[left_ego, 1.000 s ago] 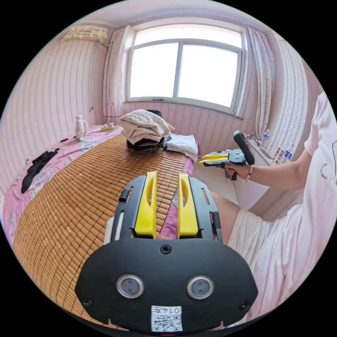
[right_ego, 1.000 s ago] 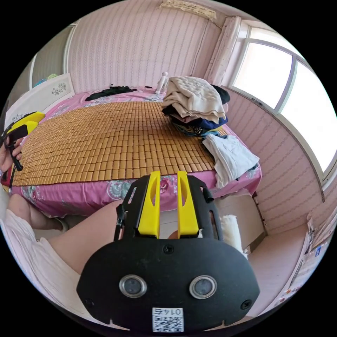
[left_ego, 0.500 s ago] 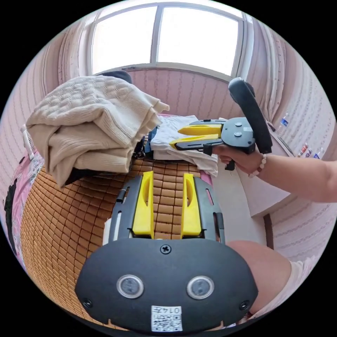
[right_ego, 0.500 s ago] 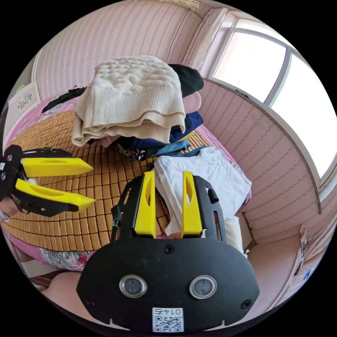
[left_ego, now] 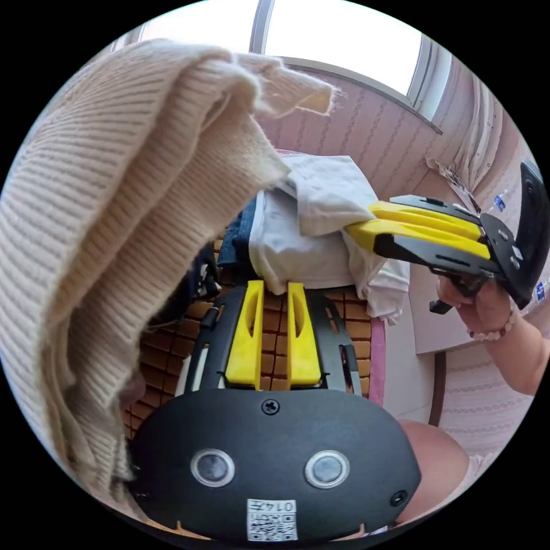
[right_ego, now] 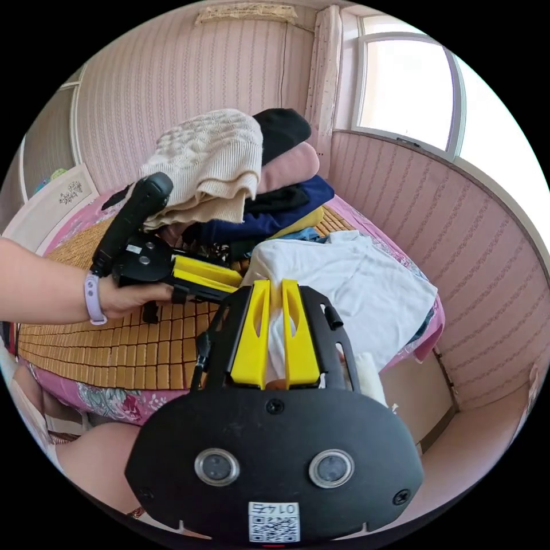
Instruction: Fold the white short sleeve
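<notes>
Both grippers met at the white shirt (right_ego: 366, 281) on the mat's (right_ego: 114, 355) corner, beside the clothes pile (right_ego: 229, 172): left gripper (left_ego: 274, 285) clenched on its near edge, right gripper (right_ego: 274, 283) clenched on a fold.

At ten o'clock in the left gripper view, the cream knit sweater (left_ego: 114, 189) runs off the picture's edge and hides the pile beneath; in the right gripper view the left gripper (right_ego: 229, 286) has its jaw tips hidden behind the right gripper (right_ego: 275, 286)
</notes>
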